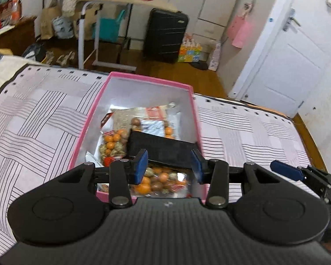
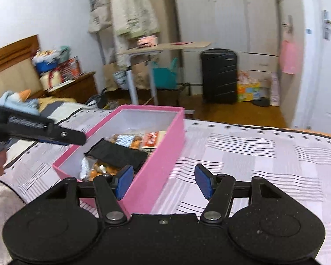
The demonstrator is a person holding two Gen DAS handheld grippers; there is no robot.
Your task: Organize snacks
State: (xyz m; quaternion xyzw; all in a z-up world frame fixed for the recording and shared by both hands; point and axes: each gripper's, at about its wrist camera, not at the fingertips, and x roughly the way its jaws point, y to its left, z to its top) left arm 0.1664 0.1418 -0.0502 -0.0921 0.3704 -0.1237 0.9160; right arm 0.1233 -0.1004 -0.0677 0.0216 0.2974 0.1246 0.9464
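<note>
Left tool (image 1: 170, 165): fingers spread, empty, above the pink box's (image 1: 86, 137) near end.
Right tool (image 2: 163, 181): fingers spread, empty, beside the box's right wall.
Black packet (image 1: 161, 148): inside box, directly ahead of left tool, long axis crosswise.
Nearer: left.

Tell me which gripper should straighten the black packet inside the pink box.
Left. The left gripper hangs open directly over the pink box, its fingers either side of the black packet. The right gripper, also open, sits outside the box, straddling its near wall.
</note>
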